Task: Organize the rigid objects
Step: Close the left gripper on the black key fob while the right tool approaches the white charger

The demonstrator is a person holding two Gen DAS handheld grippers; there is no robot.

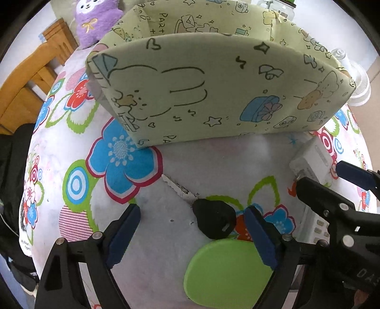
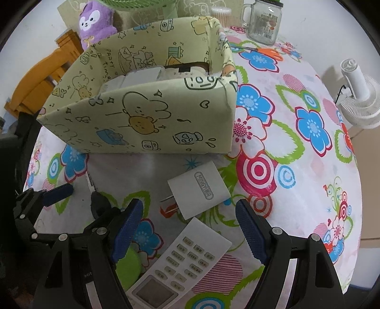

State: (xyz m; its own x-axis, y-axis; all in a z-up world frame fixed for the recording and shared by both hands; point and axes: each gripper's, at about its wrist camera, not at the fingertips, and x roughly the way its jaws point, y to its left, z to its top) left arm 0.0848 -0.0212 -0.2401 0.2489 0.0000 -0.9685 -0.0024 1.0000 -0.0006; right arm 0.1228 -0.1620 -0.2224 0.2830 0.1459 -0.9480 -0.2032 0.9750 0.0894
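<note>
A black-headed key [image 1: 213,221] lies on the flowered tablecloth with its blade pointing up-left. My left gripper [image 1: 192,210] stands open over it, the key's head nearer the right pad, and neither pad touches it. A green disc [image 1: 228,268] lies just below the key. My right gripper [image 2: 190,206] is open above a white plug charger [image 2: 201,192], with a white remote [image 2: 180,261] lying below the charger between its fingers. A pale green cartoon-print box [image 2: 142,123] stands behind, with white items inside.
A purple plush toy [image 2: 95,23] sits behind the box, and a glass jar mug [image 2: 263,21] and orange scissors [image 2: 268,51] lie at the far right. A white fan [image 2: 361,99] stands off the table's right edge, a wooden chair [image 2: 42,78] at the left.
</note>
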